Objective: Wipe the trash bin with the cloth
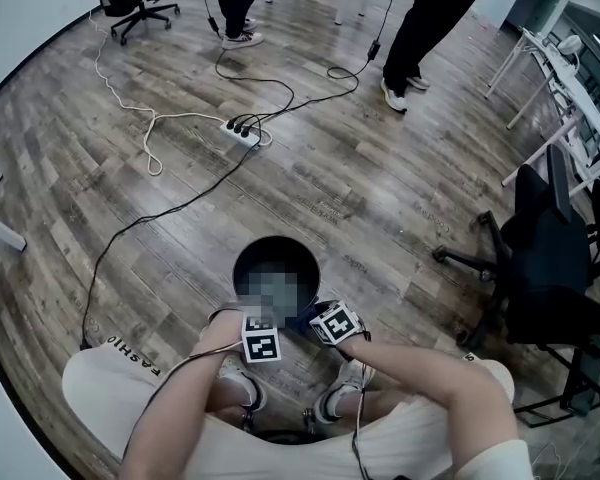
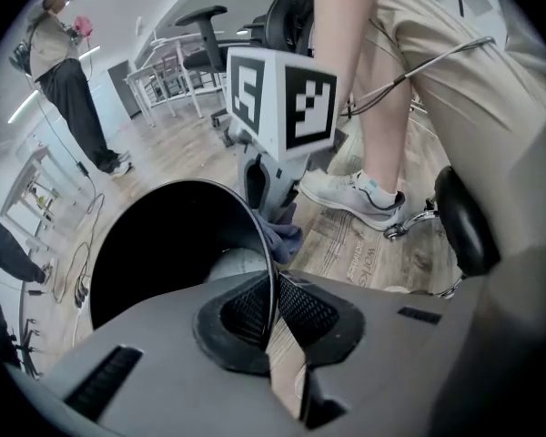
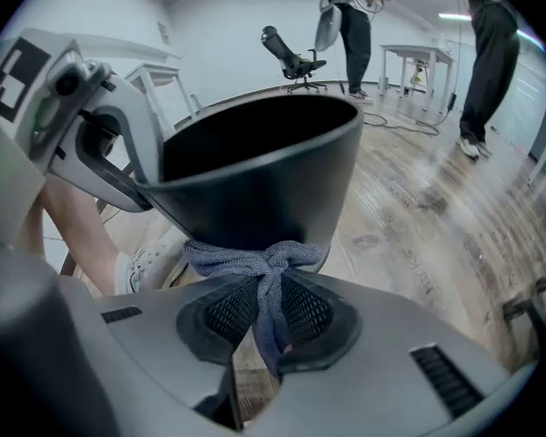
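A black round trash bin (image 1: 276, 264) stands on the wooden floor just in front of the seated person's feet. My left gripper (image 2: 271, 312) is shut on the thin rim of the bin (image 2: 175, 244), one pad inside and one outside. My right gripper (image 3: 266, 312) is shut on a grey-blue cloth (image 3: 259, 267), which is bunched against the lower outside wall of the bin (image 3: 264, 167). In the head view both marker cubes sit at the bin's near side, left gripper (image 1: 261, 340) and right gripper (image 1: 337, 324), with the cloth (image 1: 302, 320) between them.
A white power strip (image 1: 242, 132) with trailing cables lies on the floor beyond the bin. Two people (image 1: 425, 28) stand at the far side. A black office chair (image 1: 555, 258) is at the right, by white tables (image 1: 570, 78). The wearer's shoes (image 1: 242, 388) flank the bin.
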`<state>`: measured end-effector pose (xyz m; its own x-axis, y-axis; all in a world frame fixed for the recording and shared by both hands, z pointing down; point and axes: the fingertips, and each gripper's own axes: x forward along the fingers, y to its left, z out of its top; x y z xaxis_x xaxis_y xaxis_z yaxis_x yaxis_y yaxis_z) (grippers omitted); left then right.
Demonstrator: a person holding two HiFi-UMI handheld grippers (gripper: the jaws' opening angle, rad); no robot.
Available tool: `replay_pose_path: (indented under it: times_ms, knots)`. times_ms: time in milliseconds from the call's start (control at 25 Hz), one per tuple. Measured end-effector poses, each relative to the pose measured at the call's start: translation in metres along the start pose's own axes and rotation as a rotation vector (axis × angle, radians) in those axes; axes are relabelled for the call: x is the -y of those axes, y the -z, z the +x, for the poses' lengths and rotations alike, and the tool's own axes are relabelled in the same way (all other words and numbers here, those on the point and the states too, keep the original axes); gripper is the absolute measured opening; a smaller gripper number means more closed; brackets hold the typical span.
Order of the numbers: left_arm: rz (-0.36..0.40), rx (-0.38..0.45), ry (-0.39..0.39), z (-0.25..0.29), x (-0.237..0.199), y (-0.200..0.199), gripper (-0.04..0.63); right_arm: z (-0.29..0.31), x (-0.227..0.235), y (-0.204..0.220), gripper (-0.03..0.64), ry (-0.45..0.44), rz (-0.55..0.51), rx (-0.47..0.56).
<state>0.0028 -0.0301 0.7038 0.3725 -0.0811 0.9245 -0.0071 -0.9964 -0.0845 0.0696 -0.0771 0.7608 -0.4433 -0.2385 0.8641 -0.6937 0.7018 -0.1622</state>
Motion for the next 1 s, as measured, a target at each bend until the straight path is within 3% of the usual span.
replay_pose_path:
  times_ms: [80, 280, 640, 800, 1000]
  knots:
    - [-0.002, 0.003, -0.001, 0.0, 0.0, -0.001, 0.032, 0.017, -0.001, 0.009, 0.072, 0.006, 0.047, 0.005]
    - [0.004, 0.007, -0.008, 0.0, -0.001, -0.003, 0.032, 0.061, -0.004, 0.033, 0.071, 0.019, -0.002, 0.017]
    - [0.011, 0.008, -0.013, 0.0, -0.001, -0.001, 0.033, 0.122, 0.0, 0.061, 0.071, 0.001, 0.095, -0.024]
    - [0.01, 0.011, -0.025, 0.001, -0.003, -0.003, 0.034, 0.133, 0.005, 0.071, 0.071, -0.006, 0.206, -0.011]
    - [0.002, 0.015, -0.09, 0.005, -0.01, -0.008, 0.043, 0.081, 0.015, 0.051, 0.072, -0.014, 0.388, -0.047]
